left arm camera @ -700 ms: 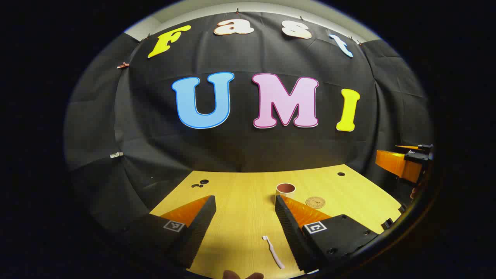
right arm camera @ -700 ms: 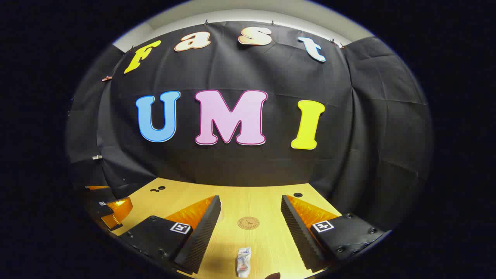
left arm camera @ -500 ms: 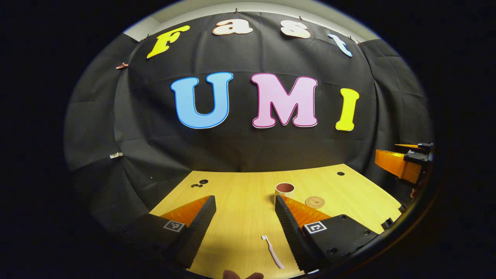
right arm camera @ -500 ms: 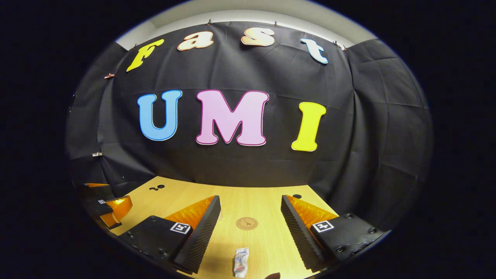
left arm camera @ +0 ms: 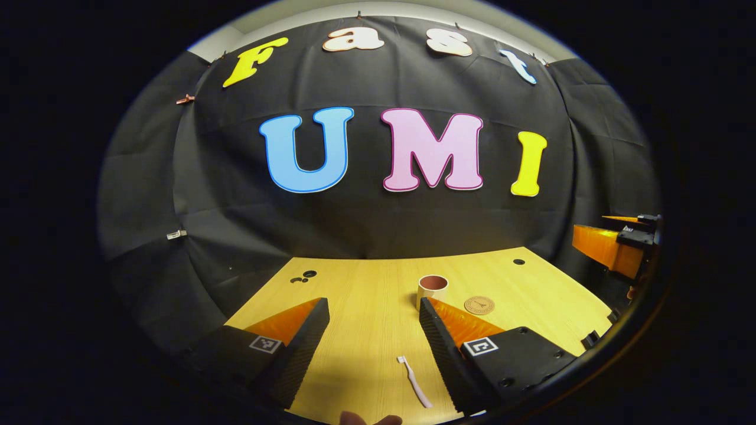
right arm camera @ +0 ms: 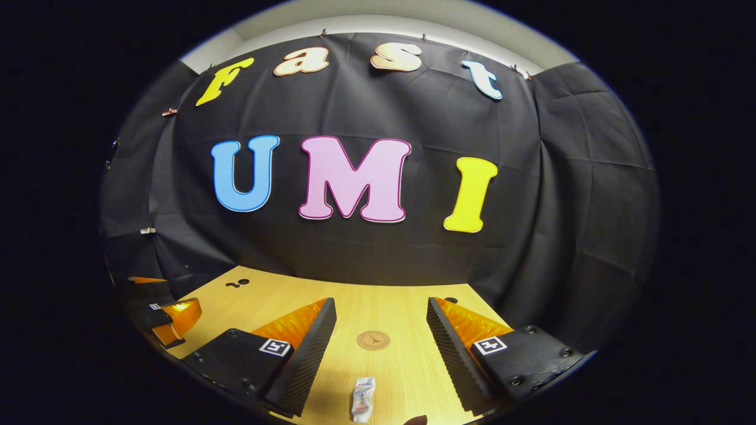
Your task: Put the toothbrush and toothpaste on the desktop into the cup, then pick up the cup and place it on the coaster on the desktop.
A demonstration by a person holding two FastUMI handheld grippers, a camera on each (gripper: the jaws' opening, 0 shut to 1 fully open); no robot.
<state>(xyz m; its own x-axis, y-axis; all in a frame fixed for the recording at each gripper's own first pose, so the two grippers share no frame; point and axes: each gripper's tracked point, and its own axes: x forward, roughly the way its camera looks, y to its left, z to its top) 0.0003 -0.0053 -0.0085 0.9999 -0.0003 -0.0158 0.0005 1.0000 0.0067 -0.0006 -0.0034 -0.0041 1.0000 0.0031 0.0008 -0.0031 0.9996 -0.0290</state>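
Both grippers have crept forward a touch since the earlier frames, toothbrush and toothpaste sitting slightly higher between the fingers, nothing grasped yet. Left gripper (left arm camera: pixel 372 330) has its jaws wide and empty, with the toothbrush (left arm camera: pixel 414 382) lying flat on the desk (left arm camera: pixel 366 289) near the near edge, closer to the gripper's right finger than its left. Right gripper (right arm camera: pixel 381 330) is likewise spread wide and empty, the toothpaste (right arm camera: pixel 362 399) lying flat at the near edge between its fingers. Cup (left arm camera: pixel 432 288) stands upright mid-desk, just beside the coaster (left arm camera: pixel 479 304) but not touching it (the coaster also shows ahead of the right gripper). Risks, as I judge them: the toothbrush is thin and off-centre, so closing as-is may nudge or spin it rather than pinch it; a flat lie means the fingertips could scrape the desk. The toothpaste tube is soft and may slip or buckle. Dropping either in could tip the light cup, and both grippers converging on the cup may collide.
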